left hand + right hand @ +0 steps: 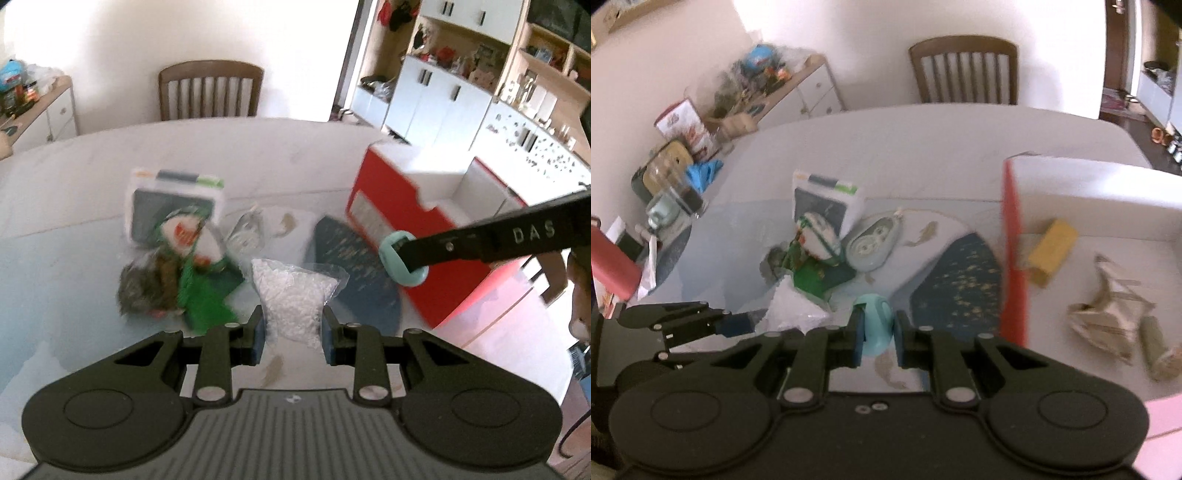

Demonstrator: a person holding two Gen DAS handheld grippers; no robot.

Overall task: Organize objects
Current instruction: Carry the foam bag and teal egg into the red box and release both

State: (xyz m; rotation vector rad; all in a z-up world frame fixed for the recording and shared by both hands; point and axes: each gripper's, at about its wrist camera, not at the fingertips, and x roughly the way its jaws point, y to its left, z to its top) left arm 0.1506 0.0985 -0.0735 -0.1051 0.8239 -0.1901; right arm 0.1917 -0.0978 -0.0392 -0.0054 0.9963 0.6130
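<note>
My left gripper (292,330) is shut on a clear bag of white granules (291,291) and holds it above the table; the bag also shows in the right wrist view (794,310). My right gripper (879,332) is shut on a small teal object (875,325), which shows in the left wrist view (400,262) next to the red box (391,206). The box is open, white inside, and holds a yellow box (1052,251) and crumpled paper (1108,314). A pile on the table includes a green packet (207,295), a white packaged item (170,206) and a tape dispenser (871,243).
A dark blue patterned mat (351,266) lies beside the red box. A wooden chair (210,92) stands behind the table (258,147). A cluttered sideboard (768,85) runs along the left wall. A glass and a mug (672,199) stand at the table's left edge.
</note>
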